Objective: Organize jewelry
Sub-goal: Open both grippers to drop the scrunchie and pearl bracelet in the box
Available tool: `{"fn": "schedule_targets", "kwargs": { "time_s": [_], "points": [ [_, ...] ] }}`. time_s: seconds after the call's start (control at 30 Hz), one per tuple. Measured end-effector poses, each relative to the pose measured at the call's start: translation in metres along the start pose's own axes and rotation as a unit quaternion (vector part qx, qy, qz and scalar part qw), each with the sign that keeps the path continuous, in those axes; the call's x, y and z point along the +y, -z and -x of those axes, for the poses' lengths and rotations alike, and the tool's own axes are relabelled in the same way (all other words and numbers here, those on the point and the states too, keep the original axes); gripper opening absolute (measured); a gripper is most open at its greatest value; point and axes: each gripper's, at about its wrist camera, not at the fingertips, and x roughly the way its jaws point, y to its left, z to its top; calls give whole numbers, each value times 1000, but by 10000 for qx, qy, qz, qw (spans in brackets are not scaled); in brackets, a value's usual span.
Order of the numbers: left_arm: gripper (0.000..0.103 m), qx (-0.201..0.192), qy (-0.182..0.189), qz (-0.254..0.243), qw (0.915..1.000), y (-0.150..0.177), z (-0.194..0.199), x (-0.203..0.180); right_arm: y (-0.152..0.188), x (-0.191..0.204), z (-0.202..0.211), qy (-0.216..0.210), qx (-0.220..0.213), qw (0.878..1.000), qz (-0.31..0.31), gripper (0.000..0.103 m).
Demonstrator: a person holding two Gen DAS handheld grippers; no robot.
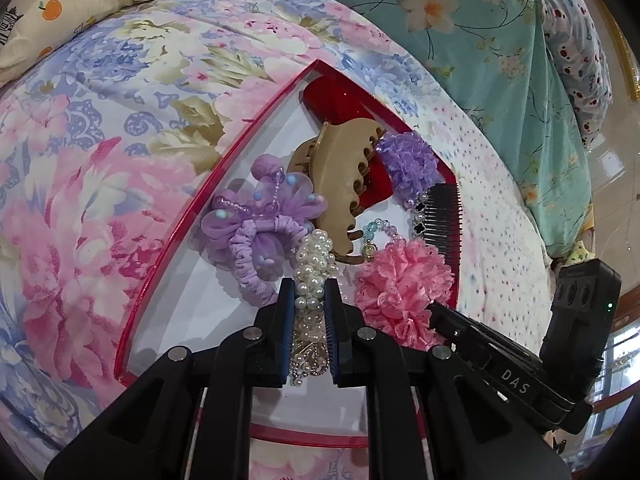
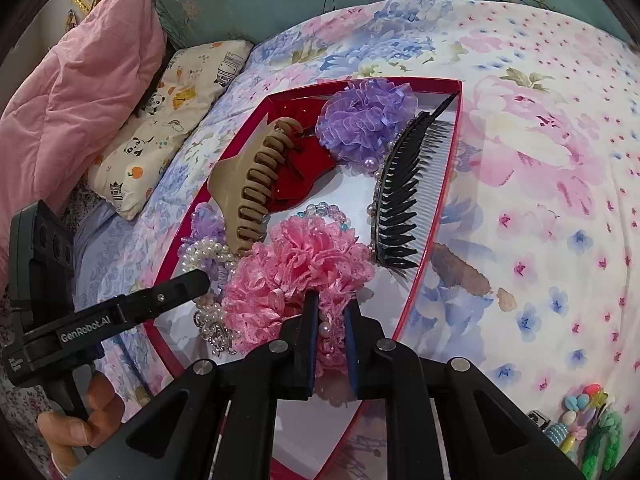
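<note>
A red-rimmed tray (image 1: 188, 320) (image 2: 348, 188) lies on a floral bedspread and holds hair accessories. My left gripper (image 1: 309, 292) is shut on a pearl hair piece (image 1: 314, 264) at the tray's near edge. My right gripper (image 2: 331, 304) is closed around the lace of a pink lace flower (image 2: 304, 264) (image 1: 400, 284), which rests in the tray. Also in the tray are a tan claw clip (image 1: 340, 184) (image 2: 248, 192), a purple lace flower (image 1: 408, 164) (image 2: 364, 120), a lilac bow scrunchie (image 1: 256, 224), a black comb (image 1: 442, 216) (image 2: 404, 196), a red velvet bow (image 2: 296, 176) and a bead bracelet (image 1: 374, 232).
Several colourful hair clips (image 2: 576, 420) lie on the bedspread to the right of the tray. A panda-print pillow (image 2: 160, 132), a pink quilt (image 2: 80, 100) and a teal floral cover (image 1: 500, 40) border the bed. A person's hand (image 2: 80, 424) holds the left gripper's handle.
</note>
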Motion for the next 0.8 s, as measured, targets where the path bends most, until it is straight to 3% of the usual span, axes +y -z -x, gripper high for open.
{"fn": "schedule_targets", "kwargs": {
  "time_s": [0.5, 0.6, 0.8],
  "points": [
    [13, -62, -185, -166, 9997, -1, 8, -10, 2, 5, 11, -139, -109, 9998, -59, 41],
    [23, -105, -196, -184, 9996, 1, 14, -12, 3, 3, 21, -175, -198, 9996, -89, 42],
    [25, -176, -182, -239, 9994, 7, 29, -19, 11, -2, 48, -311, -341, 9988, -185, 44]
  ]
}}
